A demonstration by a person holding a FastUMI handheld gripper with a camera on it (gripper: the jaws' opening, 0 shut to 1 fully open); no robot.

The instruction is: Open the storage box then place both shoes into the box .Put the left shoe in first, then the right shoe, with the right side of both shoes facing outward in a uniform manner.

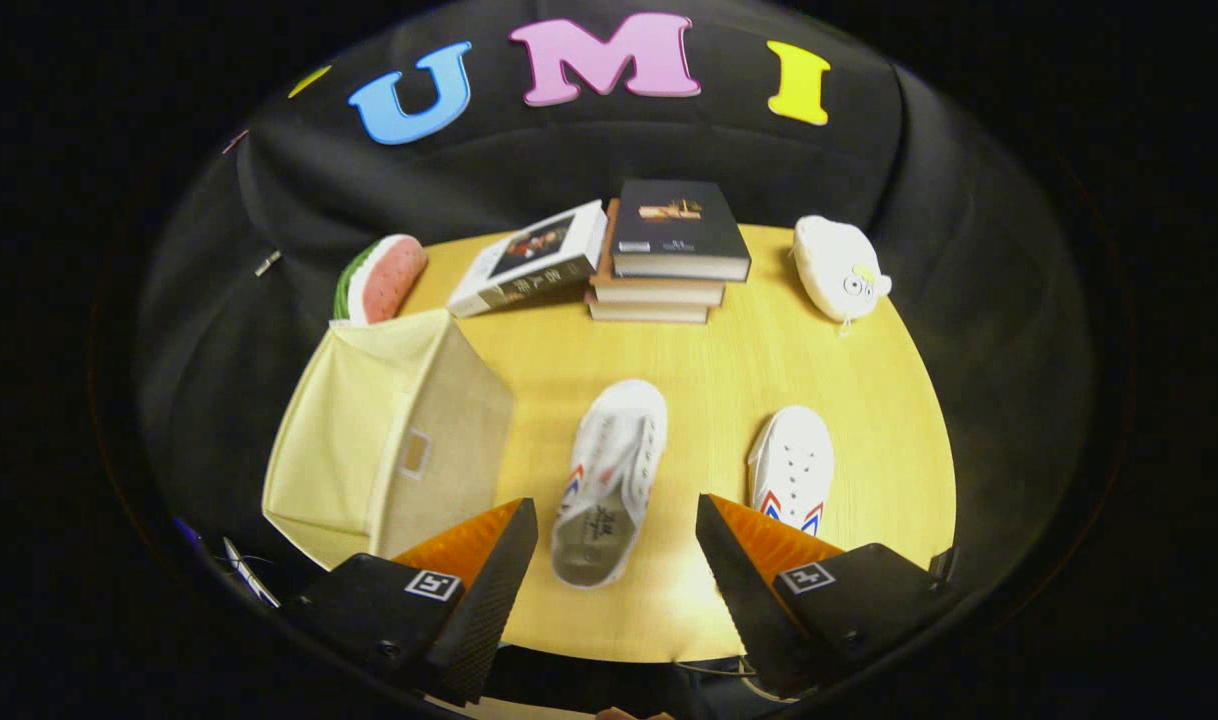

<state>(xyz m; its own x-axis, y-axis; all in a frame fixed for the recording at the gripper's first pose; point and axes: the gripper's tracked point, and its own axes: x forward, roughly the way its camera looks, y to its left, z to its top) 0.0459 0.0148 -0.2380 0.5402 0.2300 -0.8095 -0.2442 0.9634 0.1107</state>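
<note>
Beyond the table's point(769, 380) bare middle sit stacked books point(669, 260), a leaning book point(529, 260), a watermelon toy point(384, 280) and a white plush point(837, 268).

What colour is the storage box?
Pale cream-yellow fabric storage box, seen in the gripper view.

Bright centre, dim warped edges.

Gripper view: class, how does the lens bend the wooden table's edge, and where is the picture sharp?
Gripper view: the fisheye bows the pale wooden table's far edge into a curve; the white canvas shoe between the open gripper's fingers looks sharp; the stacked books stay readable.
</note>
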